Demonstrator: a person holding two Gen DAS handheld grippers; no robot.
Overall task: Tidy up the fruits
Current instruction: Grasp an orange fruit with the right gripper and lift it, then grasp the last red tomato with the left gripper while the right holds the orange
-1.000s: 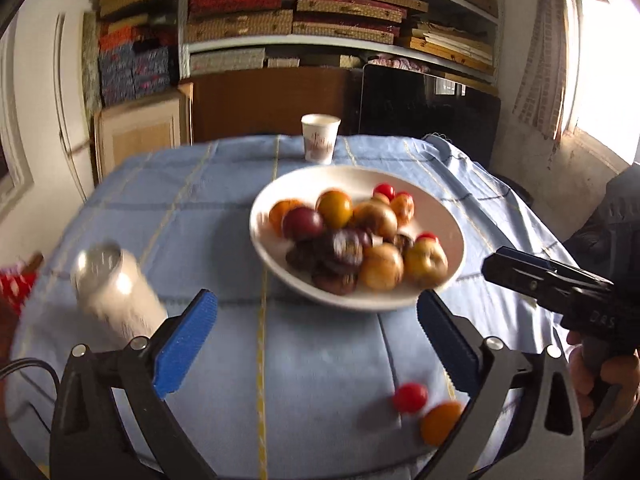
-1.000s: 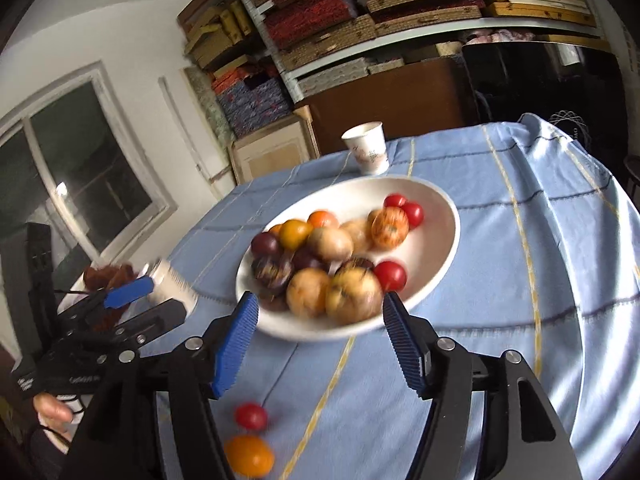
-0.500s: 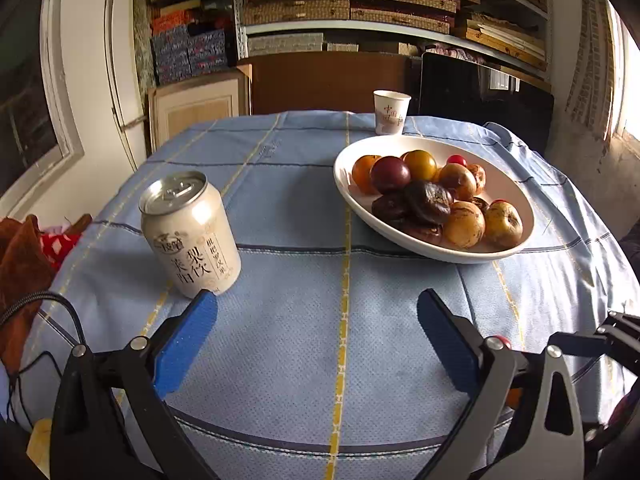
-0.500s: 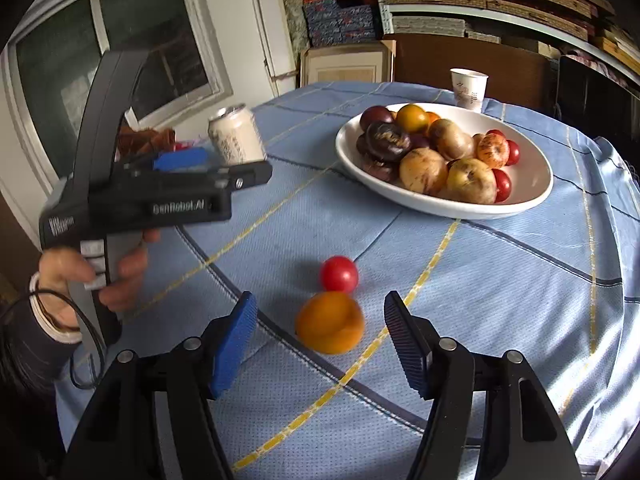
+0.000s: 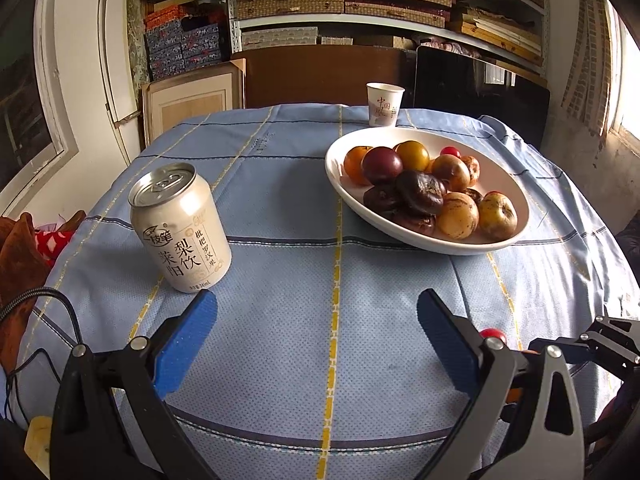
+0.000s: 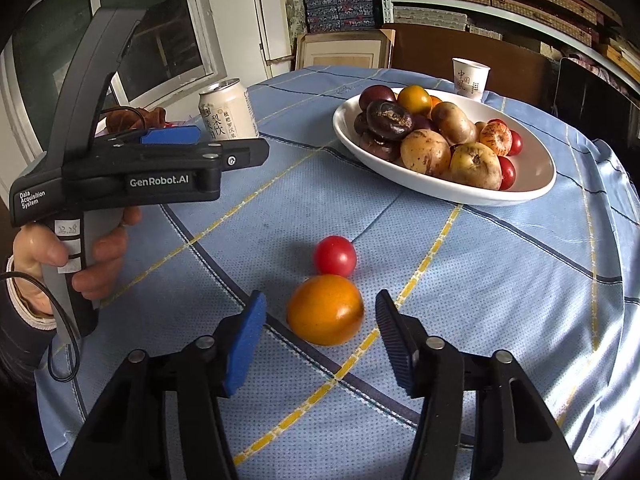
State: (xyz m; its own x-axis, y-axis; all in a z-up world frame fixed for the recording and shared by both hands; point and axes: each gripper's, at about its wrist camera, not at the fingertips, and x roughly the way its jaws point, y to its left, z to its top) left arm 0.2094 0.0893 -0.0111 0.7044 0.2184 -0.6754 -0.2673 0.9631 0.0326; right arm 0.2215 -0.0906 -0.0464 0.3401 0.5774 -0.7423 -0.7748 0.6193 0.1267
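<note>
Fruits are mostly gathered already in the white bowl (image 6: 536,184) at the far right of the desk (image 6: 480,280), but two are left out on the blue cloth near its front edge: an orange fruit (image 6: 325,309) and, touching it on the far side, a small red fruit (image 6: 334,255). The orange fruit is seen directly ahead of the right gripper (image 6: 320,340), centred between the two fingers (image 6: 244,336) and just beyond their tips; it is nearly round, so no long axis needs to be matched. The right fingers are being closed, yet a gap is visible on either side of the fruit and nothing is pressed, so no grasp is judged to be made yet. The left gripper (image 5: 316,340) is held wide open and empty over bare cloth, with a drink can (image 5: 180,228) just beyond its left finger. The right hand is clearly the nearer one. A short advance forward and down is judged to be needed so that the orange fruit is enclosed without the red one being nudged away.
</note>
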